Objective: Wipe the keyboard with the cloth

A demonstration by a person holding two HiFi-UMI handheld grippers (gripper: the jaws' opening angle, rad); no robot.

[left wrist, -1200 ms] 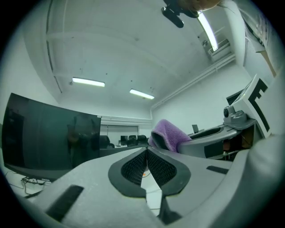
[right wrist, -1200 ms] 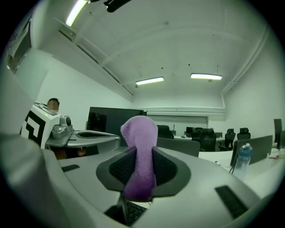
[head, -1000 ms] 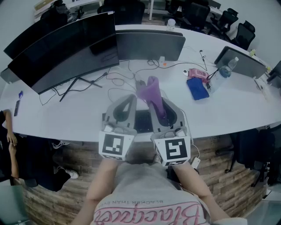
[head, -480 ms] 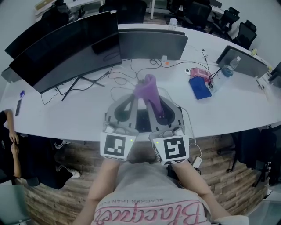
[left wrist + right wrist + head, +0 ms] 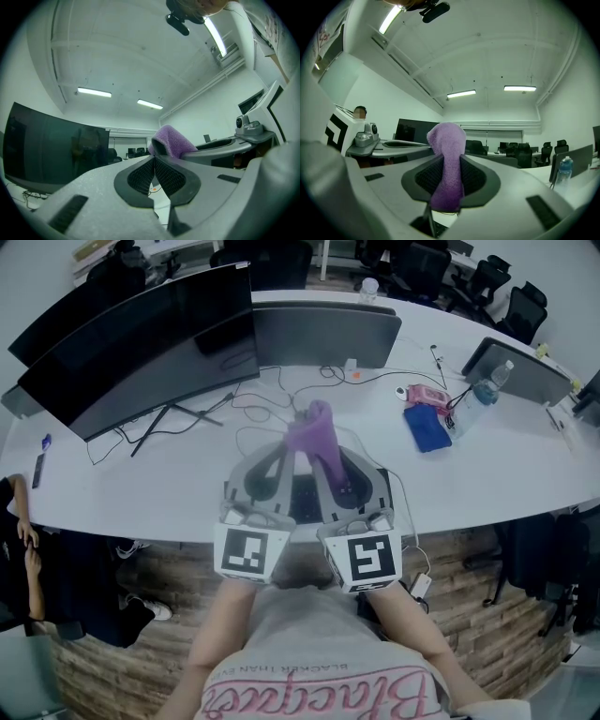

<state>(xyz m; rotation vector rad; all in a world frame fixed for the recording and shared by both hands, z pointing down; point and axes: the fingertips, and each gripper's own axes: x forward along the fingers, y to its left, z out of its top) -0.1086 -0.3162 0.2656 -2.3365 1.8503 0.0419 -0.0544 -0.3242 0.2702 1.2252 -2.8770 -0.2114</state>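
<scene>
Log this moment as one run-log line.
left gripper: shut, empty | right gripper: shut on cloth | cloth: purple, sticking up past jaws, off keyboard | wipe: not yet begun

I see the purple terry cloth point(image 5: 446, 140) pinched between the right gripper's point(image 5: 446, 174) jaws. It is bunched into a rounded hump that stands past the tips toward 12 o'clock, with its tail hanging below. The dark flat keyboard point(image 5: 305, 498) lies on the white desk point(image 5: 141, 484), at 6 o'clock of the cloth. Only a strip of it shows.
</scene>
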